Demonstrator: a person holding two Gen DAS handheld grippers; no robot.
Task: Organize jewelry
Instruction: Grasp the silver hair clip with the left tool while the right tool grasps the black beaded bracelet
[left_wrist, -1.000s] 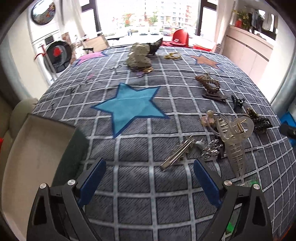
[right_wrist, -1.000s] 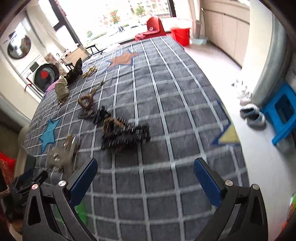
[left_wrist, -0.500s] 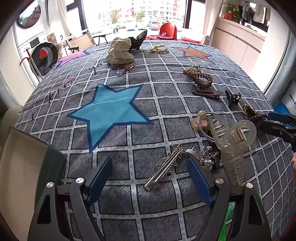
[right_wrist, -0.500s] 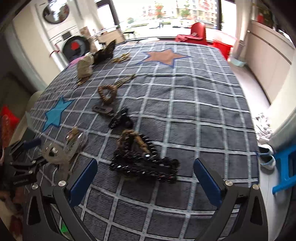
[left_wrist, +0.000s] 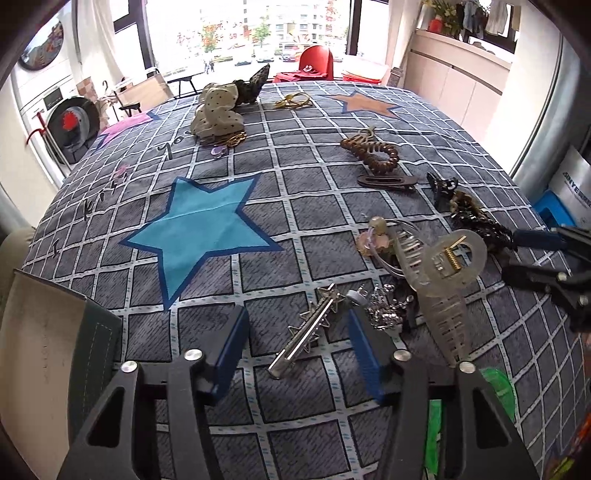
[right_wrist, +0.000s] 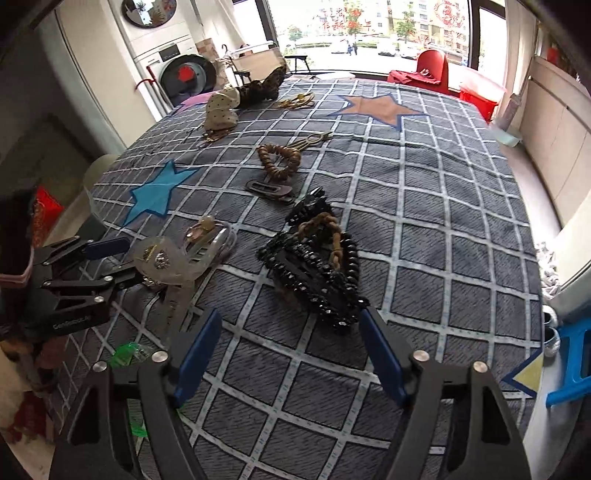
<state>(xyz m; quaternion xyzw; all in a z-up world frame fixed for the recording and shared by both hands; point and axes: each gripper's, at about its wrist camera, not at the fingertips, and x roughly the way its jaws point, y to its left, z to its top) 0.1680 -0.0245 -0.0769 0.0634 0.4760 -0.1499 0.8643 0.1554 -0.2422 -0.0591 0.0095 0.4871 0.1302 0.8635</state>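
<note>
On the grid-patterned tabletop (left_wrist: 295, 192), an open box (left_wrist: 40, 332) sits at the left edge. The left gripper (left_wrist: 295, 347) has its jaws wide apart on either side of a silver star hair clip (left_wrist: 306, 328), not touching it. Just right lies a translucent claw clip (left_wrist: 443, 273). The right gripper (right_wrist: 291, 354), jaws wide and holding nothing, hovers near a black beaded jewelry pile (right_wrist: 317, 269).
</note>
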